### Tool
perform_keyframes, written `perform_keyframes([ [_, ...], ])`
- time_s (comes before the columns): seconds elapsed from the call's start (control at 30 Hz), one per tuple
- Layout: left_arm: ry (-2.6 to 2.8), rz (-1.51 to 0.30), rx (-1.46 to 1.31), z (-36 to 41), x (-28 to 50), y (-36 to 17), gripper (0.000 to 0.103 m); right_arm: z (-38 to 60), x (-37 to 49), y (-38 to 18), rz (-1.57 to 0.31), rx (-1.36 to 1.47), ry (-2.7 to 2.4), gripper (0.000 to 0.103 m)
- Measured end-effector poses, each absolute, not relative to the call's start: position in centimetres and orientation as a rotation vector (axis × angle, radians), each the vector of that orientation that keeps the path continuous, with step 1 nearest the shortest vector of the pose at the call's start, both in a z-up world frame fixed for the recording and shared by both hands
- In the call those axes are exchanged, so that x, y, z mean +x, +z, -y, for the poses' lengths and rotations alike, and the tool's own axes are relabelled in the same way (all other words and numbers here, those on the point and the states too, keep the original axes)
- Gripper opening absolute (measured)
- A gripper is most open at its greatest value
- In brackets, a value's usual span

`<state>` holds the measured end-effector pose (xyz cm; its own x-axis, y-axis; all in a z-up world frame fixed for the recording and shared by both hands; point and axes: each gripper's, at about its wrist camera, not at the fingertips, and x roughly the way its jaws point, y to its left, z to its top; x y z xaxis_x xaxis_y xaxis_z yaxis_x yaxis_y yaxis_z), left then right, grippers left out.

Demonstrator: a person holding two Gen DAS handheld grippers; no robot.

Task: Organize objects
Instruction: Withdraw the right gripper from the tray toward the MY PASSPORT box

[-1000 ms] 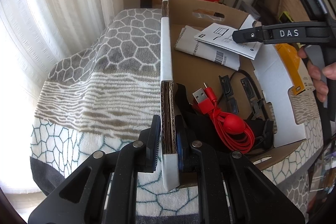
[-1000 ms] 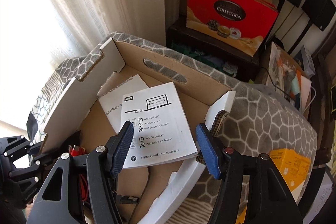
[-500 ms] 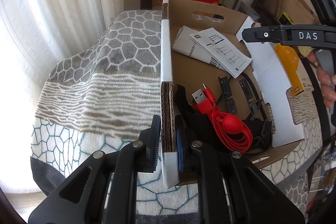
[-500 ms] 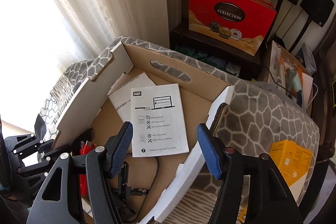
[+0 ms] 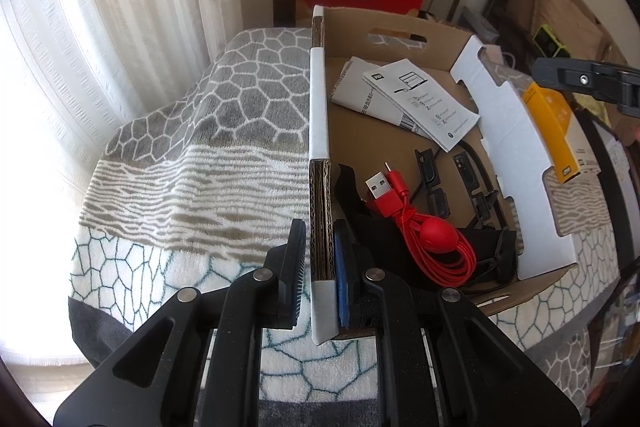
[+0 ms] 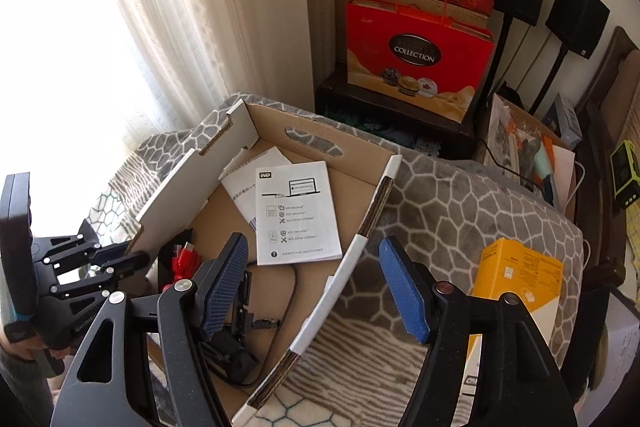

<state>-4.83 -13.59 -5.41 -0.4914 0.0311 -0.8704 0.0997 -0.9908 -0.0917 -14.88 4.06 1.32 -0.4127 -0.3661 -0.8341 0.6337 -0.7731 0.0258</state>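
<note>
The left gripper [image 5: 320, 263] is clamped on the near end of the cardboard box's [image 5: 318, 107] left wall. The right gripper [image 6: 314, 287] hangs empty, jaws opening, over the box's right wall. Inside lie a red cable [image 5: 424, 239], black parts and, farther back, a white booklet [image 6: 298, 211]. A yellow box [image 6: 516, 275] sits right, on the blanket [image 5: 192, 163].

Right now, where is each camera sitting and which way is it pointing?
Left wrist: on the left gripper, looking down along the box wall it clamps; the right gripper's finger shows at far right.
Right wrist: on the right gripper, jaws opening and empty, above the box's other wall; the left gripper shows at left.
Both see the booklet, red cable and yellow box.
</note>
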Motion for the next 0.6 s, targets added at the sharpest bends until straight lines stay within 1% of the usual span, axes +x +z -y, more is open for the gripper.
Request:
perform_keyframes([
  [0.2,-2.68,-0.186,1.565,13.4,-4.7,-5.2,0.012,-6.8,-14.6,2.3,-0.404,1.197,-2.266,0.071],
  [0.27,-2.681,-0.182,1.567,13.3,-4.8,-5.3,0.012,-8.2,-14.8,2.5,-0.4,1.21,-2.289,0.073],
  [0.33,-2.676,-0.194,1.574,13.4,-4.8,-5.5,0.012,-9.9,-15.1,2.3,-0.38,1.229,-2.312,0.075],
  [0.5,-2.675,-0.178,1.575,13.2,-4.8,-5.9,0.012,-14.2,-15.9,1.7,-0.325,1.294,-2.37,0.075],
  [0.6,-2.677,-0.173,1.572,13.3,-4.8,-6.0,0.012,-16.5,-16.3,1.2,-0.324,1.323,-2.408,0.075],
])
